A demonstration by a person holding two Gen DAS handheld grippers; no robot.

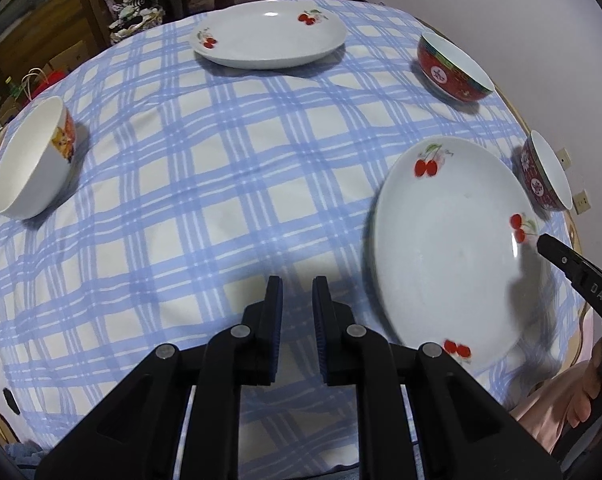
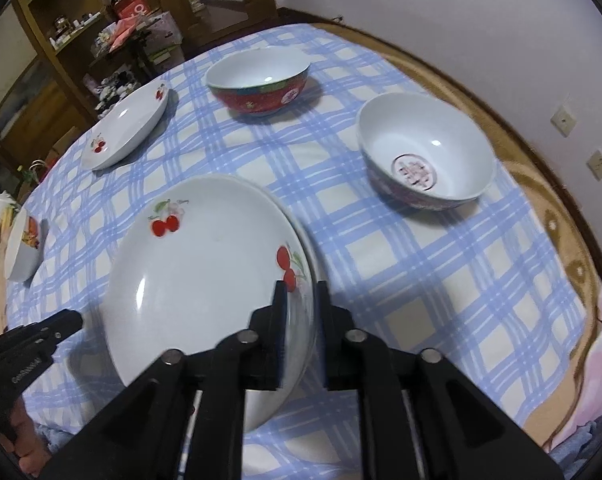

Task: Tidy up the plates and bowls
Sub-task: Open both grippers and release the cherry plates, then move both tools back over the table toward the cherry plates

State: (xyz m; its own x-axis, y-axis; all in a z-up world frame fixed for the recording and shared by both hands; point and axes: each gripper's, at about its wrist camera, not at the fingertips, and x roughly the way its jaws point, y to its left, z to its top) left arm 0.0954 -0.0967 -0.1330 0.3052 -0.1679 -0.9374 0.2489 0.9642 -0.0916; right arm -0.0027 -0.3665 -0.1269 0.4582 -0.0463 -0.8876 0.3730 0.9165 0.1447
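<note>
A white cherry-print plate [image 2: 205, 276] lies near me on the blue checked tablecloth [image 2: 401, 280]; it also shows in the left wrist view [image 1: 457, 240]. My right gripper [image 2: 301, 292] straddles its right rim, one finger over the plate and one outside, gripping it. My left gripper [image 1: 297, 292] hovers over bare cloth left of that plate, jaws slightly apart and empty. A second cherry plate [image 1: 269, 34] sits at the far side. Two red bowls [image 2: 259, 80] [image 2: 425, 152] and a white bowl [image 1: 33, 160] stand around.
The table's brown rim [image 2: 541, 168] curves close to a white wall with sockets [image 2: 563, 120]. Wooden shelves with clutter [image 2: 81, 40] stand beyond the far left edge. A hand [image 1: 573, 396] holds the right gripper's handle.
</note>
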